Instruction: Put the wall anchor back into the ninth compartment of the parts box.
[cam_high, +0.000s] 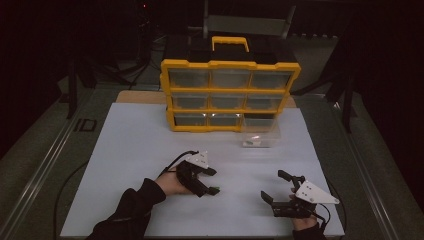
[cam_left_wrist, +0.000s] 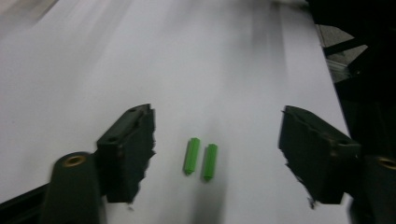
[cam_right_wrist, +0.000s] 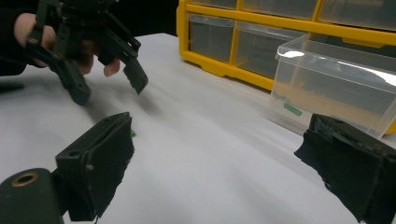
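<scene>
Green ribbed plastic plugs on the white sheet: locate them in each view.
High view: green ribbed plastic plugs, a speck by the black left gripper's lower jaw tip.
Left gripper view: low centre, side by side between its open jaws.
Right gripper view: a sliver beside the near left jaw.
Shared landmark: the left gripper.

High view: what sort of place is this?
Probably a dim workshop or test bench: a white table sheet, a yellow plastic drawer organiser, and hand-held black grippers working on small green plastic plugs.

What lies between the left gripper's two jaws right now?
In the left gripper view, two green plugs lie side by side on the white sheet between the open jaws of the left gripper; neither pad touches them.
</scene>
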